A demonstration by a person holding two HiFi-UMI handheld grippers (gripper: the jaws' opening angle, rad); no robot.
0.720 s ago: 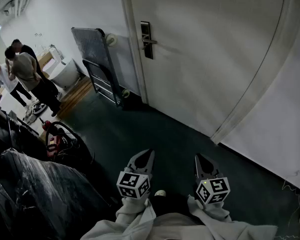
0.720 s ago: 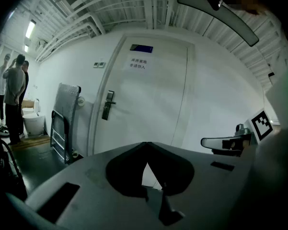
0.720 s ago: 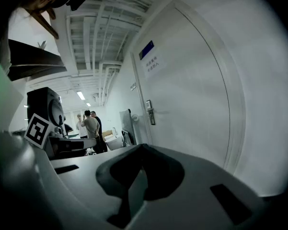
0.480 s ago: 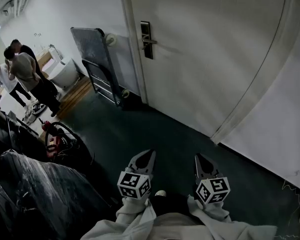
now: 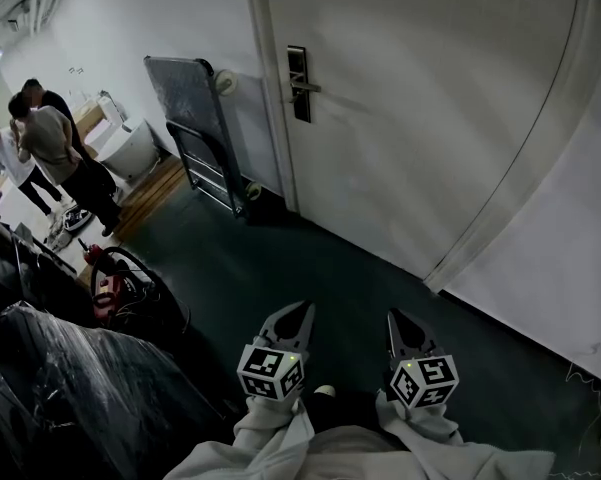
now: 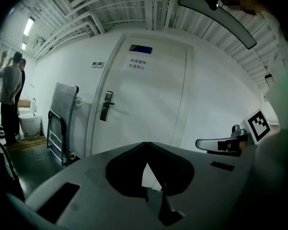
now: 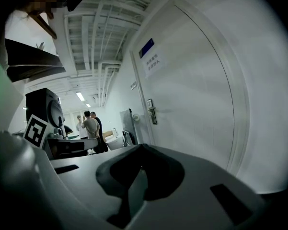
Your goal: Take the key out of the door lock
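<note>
White door [image 5: 410, 118] ahead, one lock [image 5: 298, 83] on it, well away; key too small for me to spot. I hold two: left gripper [image 5: 298, 313], right gripper [image 5: 394, 320], jaws closed, both empty. Three people [image 5: 50, 138] far left.

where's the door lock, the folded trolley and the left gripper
door lock [image 5: 298, 83]: head view, middle of its dark plate
folded trolley [image 5: 185, 98]: head view, its upright deck
left gripper [image 5: 301, 310]: head view, the closed jaw tips
</note>
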